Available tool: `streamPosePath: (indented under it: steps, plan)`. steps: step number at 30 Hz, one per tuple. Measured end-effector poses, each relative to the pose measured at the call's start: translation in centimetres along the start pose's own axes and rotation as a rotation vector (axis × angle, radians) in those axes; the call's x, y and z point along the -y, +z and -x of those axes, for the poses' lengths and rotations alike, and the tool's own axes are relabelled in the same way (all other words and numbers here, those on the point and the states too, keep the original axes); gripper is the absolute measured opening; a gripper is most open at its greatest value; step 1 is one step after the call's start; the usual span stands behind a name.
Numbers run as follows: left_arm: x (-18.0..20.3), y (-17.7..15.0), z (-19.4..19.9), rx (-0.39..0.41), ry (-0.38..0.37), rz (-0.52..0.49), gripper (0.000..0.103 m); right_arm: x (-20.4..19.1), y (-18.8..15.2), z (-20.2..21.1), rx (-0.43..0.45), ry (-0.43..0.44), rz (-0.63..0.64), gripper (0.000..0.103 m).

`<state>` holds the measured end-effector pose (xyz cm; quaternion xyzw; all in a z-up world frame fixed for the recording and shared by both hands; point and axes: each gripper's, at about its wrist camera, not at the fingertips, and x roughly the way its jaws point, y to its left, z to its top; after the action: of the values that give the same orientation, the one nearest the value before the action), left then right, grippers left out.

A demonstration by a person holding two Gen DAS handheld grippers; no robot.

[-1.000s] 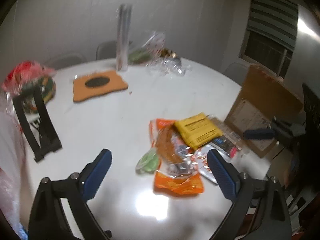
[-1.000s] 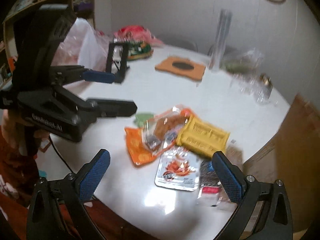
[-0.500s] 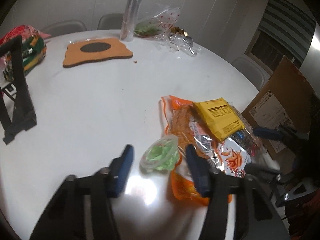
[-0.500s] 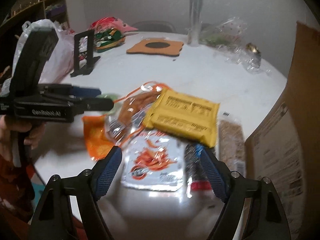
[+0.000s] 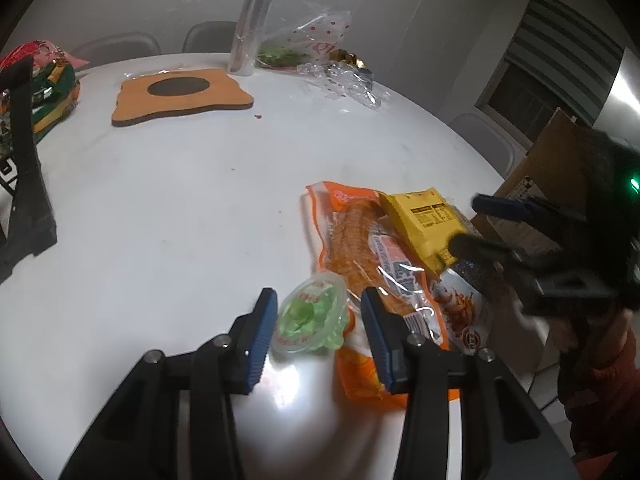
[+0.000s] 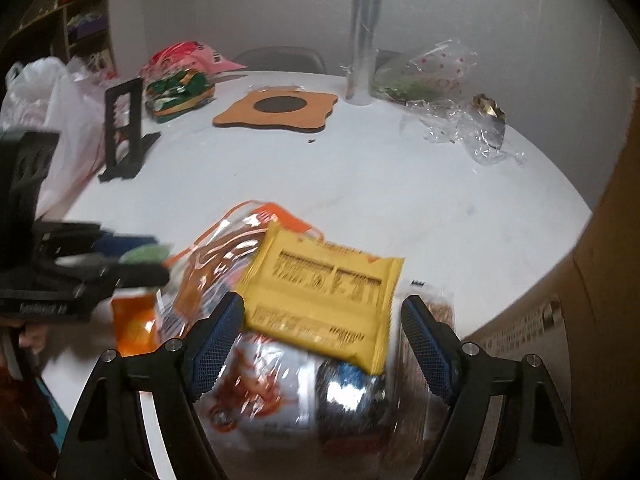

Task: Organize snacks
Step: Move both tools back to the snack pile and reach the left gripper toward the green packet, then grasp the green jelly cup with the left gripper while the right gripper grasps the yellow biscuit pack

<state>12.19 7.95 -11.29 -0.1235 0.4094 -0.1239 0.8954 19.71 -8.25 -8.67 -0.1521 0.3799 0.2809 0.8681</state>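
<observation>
Yellow packet [image 6: 320,300]: long axis crosswise, atop snack pile near table [image 6: 360,184] edge.
Right gripper [image 6: 320,344]: jaws apart, straddling packet.
Left gripper [image 5: 318,332]: jaws apart around green jelly cup [image 5: 310,322].

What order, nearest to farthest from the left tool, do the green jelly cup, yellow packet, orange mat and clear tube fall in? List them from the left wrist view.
1. Green jelly cup: between the fingers of the left tool, which is open.
2. Yellow packet: ahead and to the right, on the snack pile.
3. Orange mat: far across the table, to the left.
4. Clear tube: standing just behind the mat's right end.

Jelly cup [image 5: 311,317] left of packets [image 5: 380,264] — touching
</observation>
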Motion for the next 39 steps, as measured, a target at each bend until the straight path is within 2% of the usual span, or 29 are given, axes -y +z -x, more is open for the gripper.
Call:
streamPosePath:
  steps: [6,9,17,20,23,25,32,39]
  plan:
    - [-0.8,-0.2,0.4,0.007,-0.054,0.035,0.034,1.0,1.9,-1.6,-0.004,0.033,-0.044,0.079]
    - [-1.4,-0.1,1.0,0.018,-0.076,0.061,0.026,1.2,2.8,-2.7,-0.006,0.062,-0.057,0.079]
    - [-2.0,-0.2,1.1,0.004,-0.103,0.081,0.026,2.4,4.2,-6.3,-0.067,0.178,-0.110,0.080]
    - [-1.9,-0.3,1.4,-0.005,-0.108,0.070,0.030,2.8,3.7,-6.3,-0.079,0.206,-0.145,0.080]
    - [-1.3,-0.6,1.7,-0.001,-0.108,0.037,0.047,2.8,3.1,-5.5,-0.086,0.243,-0.168,0.080]
    - [-1.0,-0.9,1.9,-0.002,-0.115,0.018,0.048,2.5,2.3,-4.5,-0.098,0.257,-0.170,0.081]
    - [-1.0,-1.6,2.1,-0.010,-0.095,0.006,0.048,0.7,-0.2,-1.8,-0.131,0.304,-0.106,0.081]
    - [-1.1,-2.1,2.5,-0.008,-0.095,0.006,0.048,-2.7,-1.9,-1.0,-0.142,0.209,0.132,0.081]
